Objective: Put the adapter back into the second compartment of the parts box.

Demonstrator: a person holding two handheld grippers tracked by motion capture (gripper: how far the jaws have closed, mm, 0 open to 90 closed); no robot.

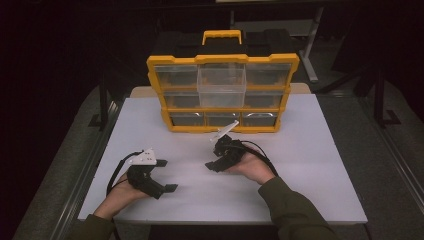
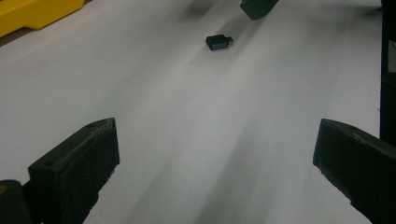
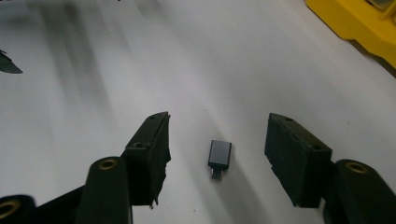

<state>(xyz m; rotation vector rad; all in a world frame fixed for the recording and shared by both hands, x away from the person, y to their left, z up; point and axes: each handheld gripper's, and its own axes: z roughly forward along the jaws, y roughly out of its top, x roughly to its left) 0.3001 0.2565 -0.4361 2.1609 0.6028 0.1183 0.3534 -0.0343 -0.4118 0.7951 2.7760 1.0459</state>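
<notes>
White table [image 1: 300,165], dark room around it. Landmark: the yellow organiser [image 1: 222,92] with clear drawers standing at the far middle of the table, black and yellow handle on top; one clear drawer [image 1: 222,82] in its upper middle sits pulled out toward me. My right gripper [image 1: 212,159] lies in front of the organiser, a little toward me from its bottom row, my right hand [image 1: 252,167] wrapped around its body, cable looping beside the wrist, grey plate tilted up toward the organiser. In the right gripper view its jaws stand spread apart, nothing pinched, and a small dark adapter [image 3: 219,158] lies flat on the table in the gap between them, touching neither pad; its metal plug end points back toward me. A yellow corner of the organiser shows at the upper right of that view. My left gripper [image 1: 167,175] sits farther from the organiser, nearer my edge of the table and off to the left of the right one, held in my left hand [image 1: 122,192], grey three-cornered plate on top. In the left gripper view its jaws are wide apart and empty, bare table between them; the adapter [image 2: 218,42] lies well ahead of them, with a jaw tip of the right gripper just beyond it, and the organiser's yellow base at the upper left
</notes>
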